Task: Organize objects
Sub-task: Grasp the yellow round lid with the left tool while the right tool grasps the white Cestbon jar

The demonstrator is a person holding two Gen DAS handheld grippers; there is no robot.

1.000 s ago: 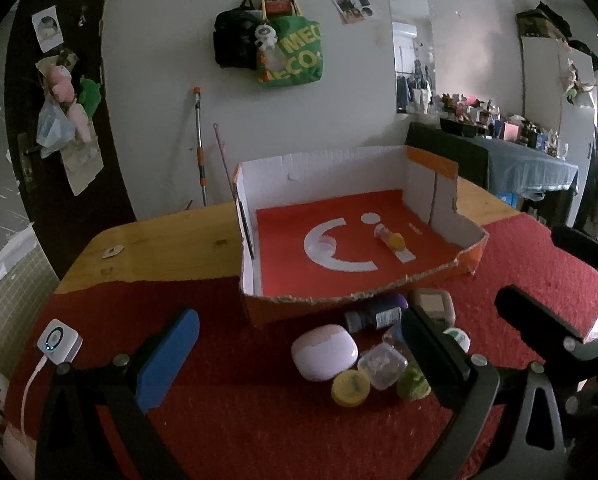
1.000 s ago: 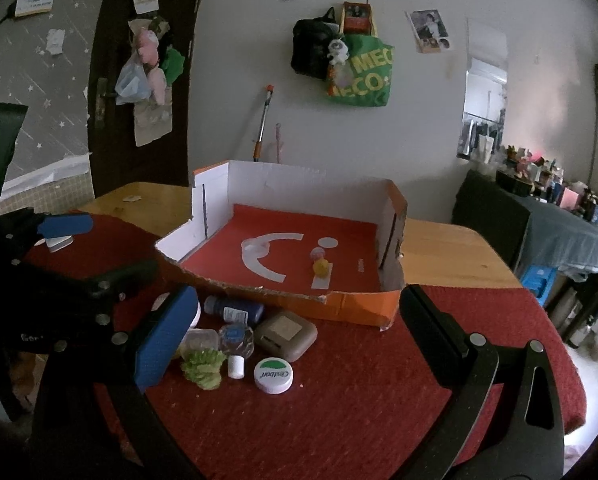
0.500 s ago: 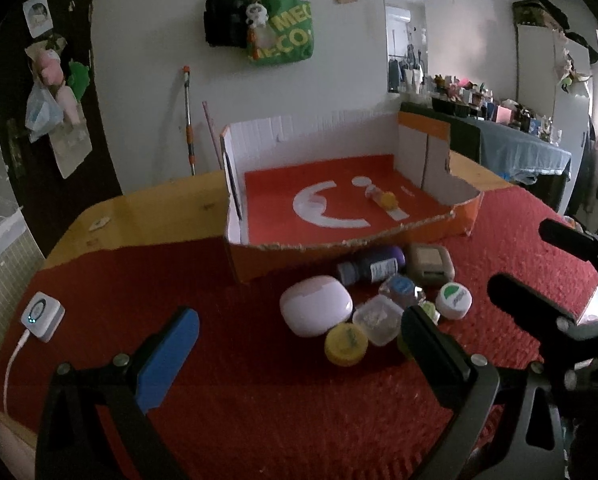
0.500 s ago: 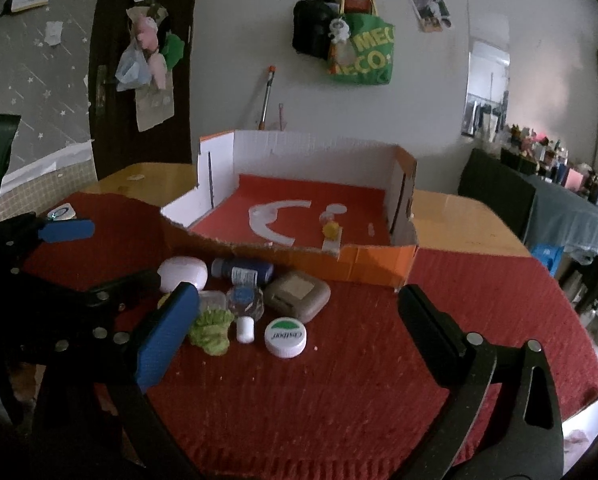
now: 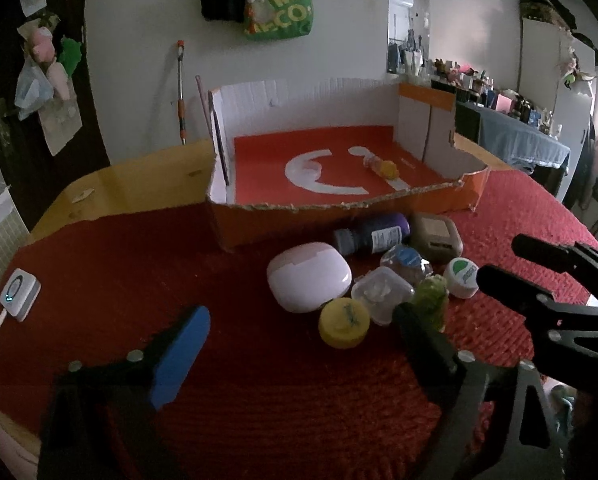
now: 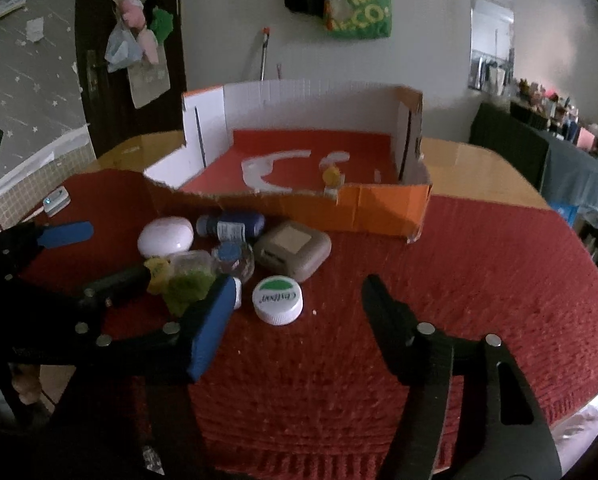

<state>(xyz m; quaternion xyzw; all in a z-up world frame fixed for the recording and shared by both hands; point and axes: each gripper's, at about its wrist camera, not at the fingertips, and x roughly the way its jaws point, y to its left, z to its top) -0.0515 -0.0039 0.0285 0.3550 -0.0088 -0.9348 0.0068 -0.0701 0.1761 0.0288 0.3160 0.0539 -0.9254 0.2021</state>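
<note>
A cluster lies on the red cloth before the orange cardboard box (image 5: 339, 216): pink-white oval case (image 5: 309, 276), dark blue bottle (image 5: 373, 234), taupe square case (image 5: 435, 236), clear tub (image 5: 381, 292), yellow lid (image 5: 343, 322), green crumpled lump (image 5: 431, 300) and a white cap with a green label (image 6: 277, 300). A small yellow-capped bottle (image 5: 381, 166) lies inside the box. My left gripper (image 5: 303, 312) hovers just short of the yellow lid, jaws closing slightly with nothing between them. My right gripper (image 6: 301, 282) is closing, with the white cap just ahead of its pads and untouched.
A white charger (image 5: 19, 294) with a cable lies at the cloth's left edge. Bare wooden tabletop (image 6: 471, 168) shows behind and beside the box. Bags hang on the back wall. A dark cluttered table (image 5: 519, 132) stands at the far right.
Both grippers have sunk and tipped down toward the cluster, which now looks larger. The right jaws have narrowed a lot, the left ones only a little.
</note>
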